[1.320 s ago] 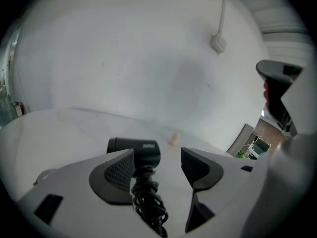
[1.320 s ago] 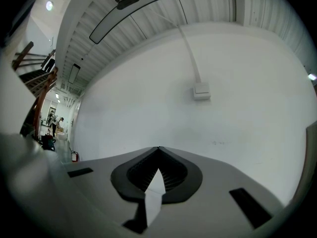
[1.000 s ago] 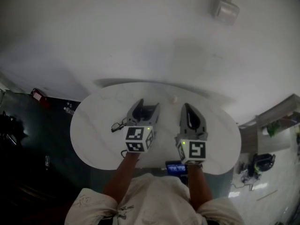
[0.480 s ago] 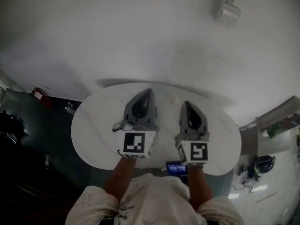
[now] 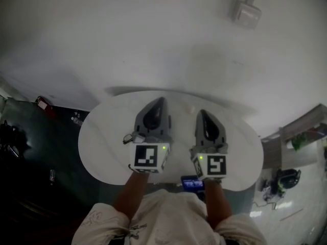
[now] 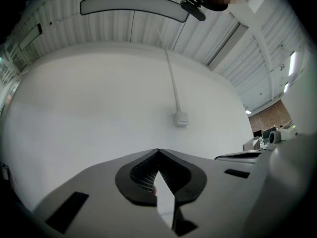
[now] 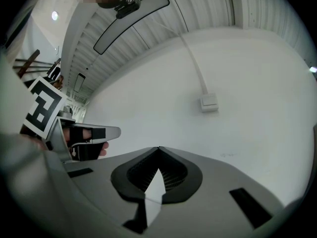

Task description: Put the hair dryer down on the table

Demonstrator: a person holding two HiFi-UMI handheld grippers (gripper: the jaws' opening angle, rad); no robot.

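No hair dryer shows in any view. In the head view both grippers hover side by side over a white oval table (image 5: 102, 157). My left gripper (image 5: 160, 101) is shut, its jaws meeting in a point with nothing between them. My right gripper (image 5: 203, 113) is shut and empty as well. Each gripper view looks along closed jaws at a bare white wall: the left gripper (image 6: 158, 150) tip and the right gripper (image 7: 158, 148) tip both show only a thin slit.
A small black object like a pair of glasses (image 5: 129, 137) lies on the table just left of my left gripper. A small white bit (image 5: 190, 108) lies between the tips. A wall box (image 5: 248, 10) with conduit is high on the right; a blue-lit device (image 5: 192, 183) is at the near edge.
The left gripper's jaws, spread apart a second ago, have closed to a point and the gripper has tilted slightly upward. The right gripper has stayed put.
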